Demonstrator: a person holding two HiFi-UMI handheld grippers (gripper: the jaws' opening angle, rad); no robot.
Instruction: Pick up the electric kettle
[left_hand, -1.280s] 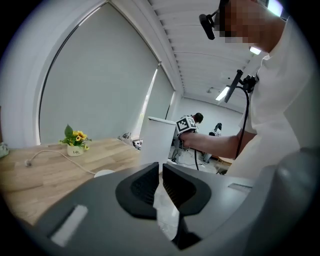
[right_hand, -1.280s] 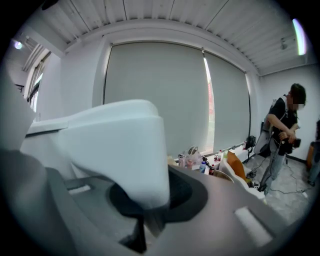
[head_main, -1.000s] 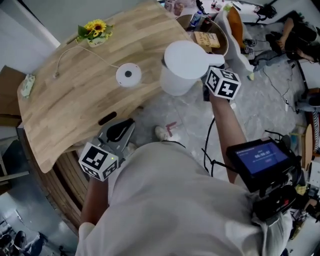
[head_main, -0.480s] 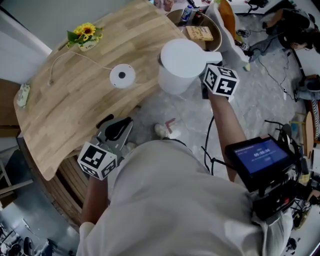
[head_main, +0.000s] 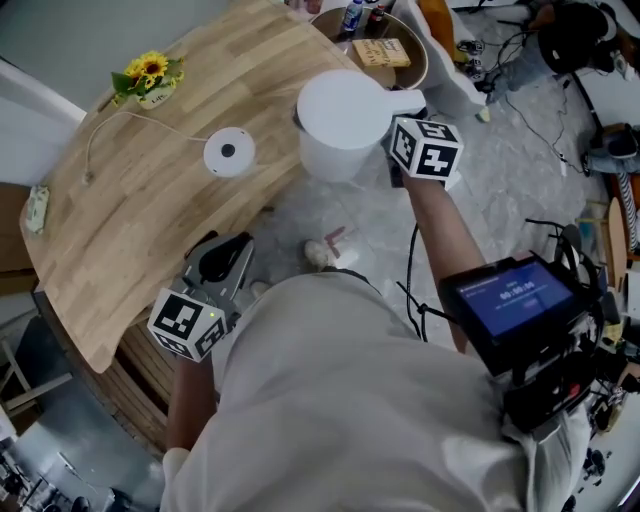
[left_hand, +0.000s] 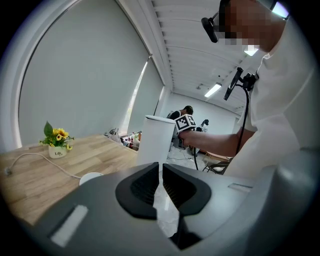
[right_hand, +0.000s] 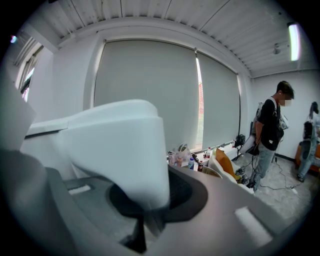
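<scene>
The white electric kettle (head_main: 340, 120) hangs in the air over the wooden table's (head_main: 150, 220) near-right edge, off its round white base (head_main: 228, 153). My right gripper (head_main: 405, 120) is shut on the kettle's handle (right_hand: 117, 150), which fills the gap between the jaws in the right gripper view. From the left gripper view the kettle (left_hand: 152, 140) stands upright ahead, with the right gripper's marker cube beside it. Low at the table's near edge, my left gripper (head_main: 225, 258) is shut, with only a thin slit between its pads (left_hand: 147, 185) and nothing in it.
A small pot of sunflowers (head_main: 145, 80) sits at the table's far left; a thin cord (head_main: 130, 115) runs to the base. A round basket (head_main: 420, 62) with bottles and a box stands beyond the kettle. A person (right_hand: 272, 135) stands on the cable-strewn floor at right.
The head view has shifted, so everything sits a little further left and up. The kettle stays in the right gripper's hold; neither gripper has visibly moved.
</scene>
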